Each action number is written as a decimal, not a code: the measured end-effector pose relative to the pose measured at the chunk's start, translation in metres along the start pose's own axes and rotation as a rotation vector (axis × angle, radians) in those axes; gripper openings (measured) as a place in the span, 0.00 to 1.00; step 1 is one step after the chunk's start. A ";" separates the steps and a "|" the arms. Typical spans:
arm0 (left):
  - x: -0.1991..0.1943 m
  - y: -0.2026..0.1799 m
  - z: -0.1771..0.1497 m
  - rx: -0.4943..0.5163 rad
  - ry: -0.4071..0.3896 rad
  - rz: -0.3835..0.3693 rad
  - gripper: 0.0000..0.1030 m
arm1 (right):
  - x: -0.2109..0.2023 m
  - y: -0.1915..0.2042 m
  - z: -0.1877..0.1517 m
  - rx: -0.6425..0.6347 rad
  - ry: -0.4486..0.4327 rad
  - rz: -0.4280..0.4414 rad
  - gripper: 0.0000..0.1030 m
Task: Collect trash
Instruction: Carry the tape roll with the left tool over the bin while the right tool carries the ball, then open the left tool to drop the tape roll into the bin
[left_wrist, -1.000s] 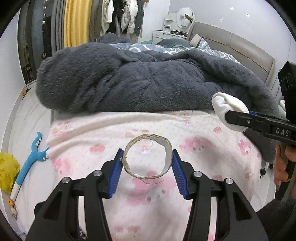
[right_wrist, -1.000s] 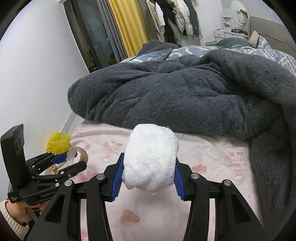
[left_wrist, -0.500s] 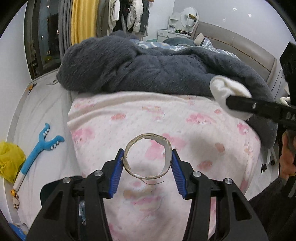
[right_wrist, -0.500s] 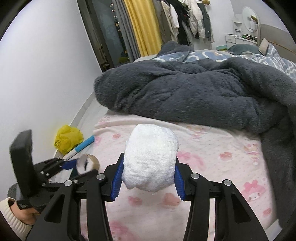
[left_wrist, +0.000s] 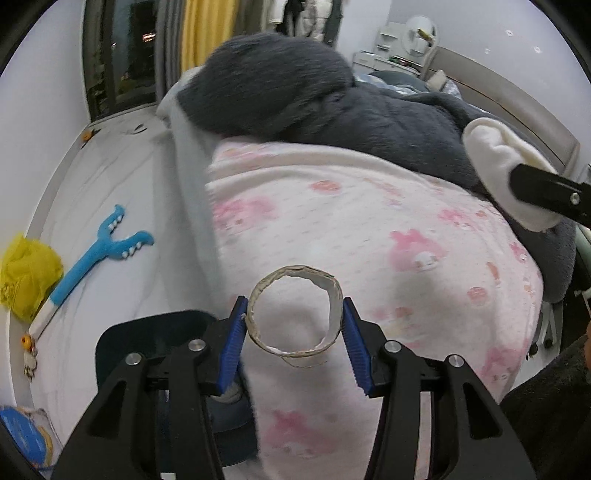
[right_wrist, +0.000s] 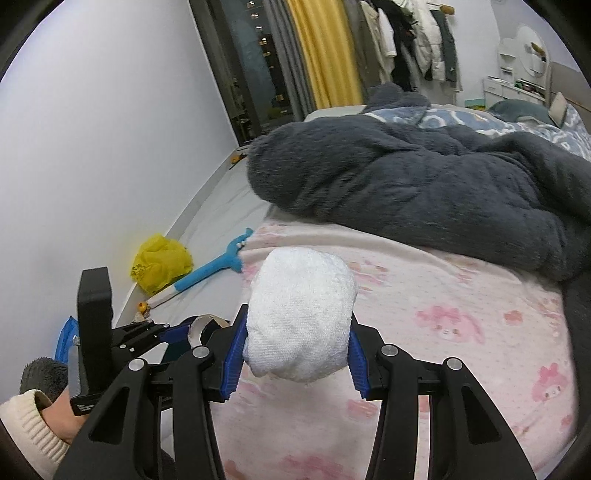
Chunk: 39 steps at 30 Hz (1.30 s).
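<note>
The left gripper (left_wrist: 293, 321) is clenching a thin cardboard ring (left_wrist: 294, 311) between its blue pads, holding it in the air above the bed's pink cartoon-print blanket (left_wrist: 369, 229). Below the ring, at the blanket's near left edge, a dark bin (left_wrist: 147, 339) is showing beside the bed. The right gripper (right_wrist: 297, 350) is grasping a wadded white cloth (right_wrist: 301, 314), also over the pink blanket. Beyond the blanket, a fluffy dark grey blanket (right_wrist: 424, 177) is lying heaped across the bed. On the pale floor left of the bed, a blue long-handled toy (left_wrist: 94, 254) is lying just beside a crumpled yellow bag (left_wrist: 26, 273).
</note>
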<state>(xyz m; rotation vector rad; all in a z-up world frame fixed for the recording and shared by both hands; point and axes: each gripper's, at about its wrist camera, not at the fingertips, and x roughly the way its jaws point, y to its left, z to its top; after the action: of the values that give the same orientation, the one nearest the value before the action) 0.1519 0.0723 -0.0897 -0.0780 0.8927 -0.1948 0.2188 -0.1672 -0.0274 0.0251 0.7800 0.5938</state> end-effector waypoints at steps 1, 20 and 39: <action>-0.001 0.007 -0.001 -0.011 0.003 0.003 0.51 | 0.002 0.003 0.001 -0.003 0.001 0.005 0.47; 0.000 0.093 -0.036 -0.111 0.088 0.124 0.51 | 0.062 0.089 0.009 -0.091 0.062 0.114 0.47; 0.014 0.155 -0.089 -0.169 0.286 0.156 0.52 | 0.122 0.151 0.003 -0.153 0.162 0.165 0.47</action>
<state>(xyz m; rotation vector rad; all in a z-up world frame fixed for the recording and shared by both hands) 0.1121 0.2226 -0.1798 -0.1388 1.1946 0.0170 0.2145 0.0225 -0.0698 -0.1016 0.8928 0.8188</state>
